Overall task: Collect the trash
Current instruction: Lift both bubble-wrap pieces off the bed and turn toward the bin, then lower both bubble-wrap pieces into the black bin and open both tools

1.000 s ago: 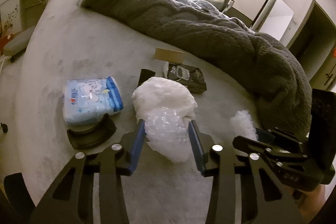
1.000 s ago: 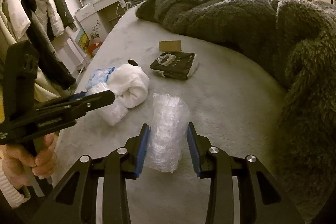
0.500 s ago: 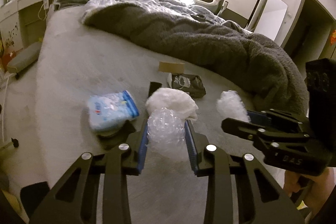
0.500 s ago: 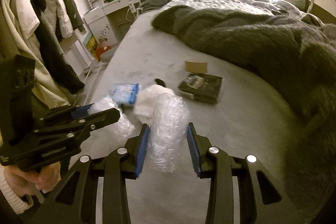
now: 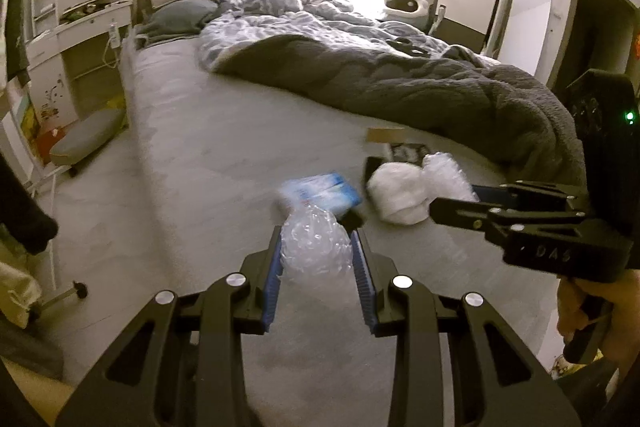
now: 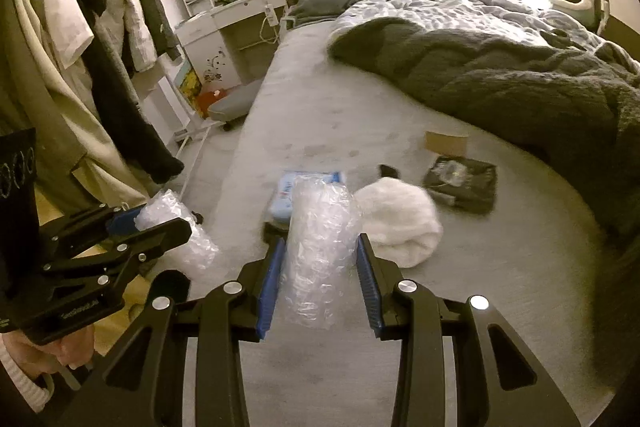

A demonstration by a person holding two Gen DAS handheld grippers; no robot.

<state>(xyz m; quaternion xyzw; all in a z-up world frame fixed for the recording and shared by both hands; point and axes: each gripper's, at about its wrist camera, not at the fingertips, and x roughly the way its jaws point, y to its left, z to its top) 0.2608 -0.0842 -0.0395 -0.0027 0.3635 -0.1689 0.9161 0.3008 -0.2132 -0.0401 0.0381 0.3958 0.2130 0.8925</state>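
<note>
Covering most of both views: bed (image 5: 224, 147) with bare grey mattress near, dark fleece blanket (image 5: 420, 87) bunched far right. Trash left on mattress: white wad (image 6: 396, 219), blue-white wipes pack (image 5: 324, 189) to its left, black packet (image 6: 462, 183) with cardboard flap (image 6: 446, 143) further back.

Left claw (image 5: 318, 259) clamped narrow on a crumpled bubble wrap wad (image 5: 312, 247), pads pressing both sides, wad lifted clear of mattress. Right claw (image 6: 320, 269) clamped on a bubble wrap roll (image 6: 320, 247), also off the bed, near side of the white wad. In the left wrist view the right claw sits at right, roll tip poking past its fingers.

Risks, as judgement: bubble wrap is slick and springy, so either piece could squirt out of the pads if the hands swing fast or the grip eases. Roll sticks out far beyond the pads on both ends; could snag the other claw or the clothes rack (image 6: 100, 39) on the left. No bin visible in either view, so drop point unknown.

Orientation: roll's long axis runs along the claw fingers, pointing away toward the headboard, tilted up. Left wad is roundish, no clear long axis, bulging forward past fingertips.
</note>
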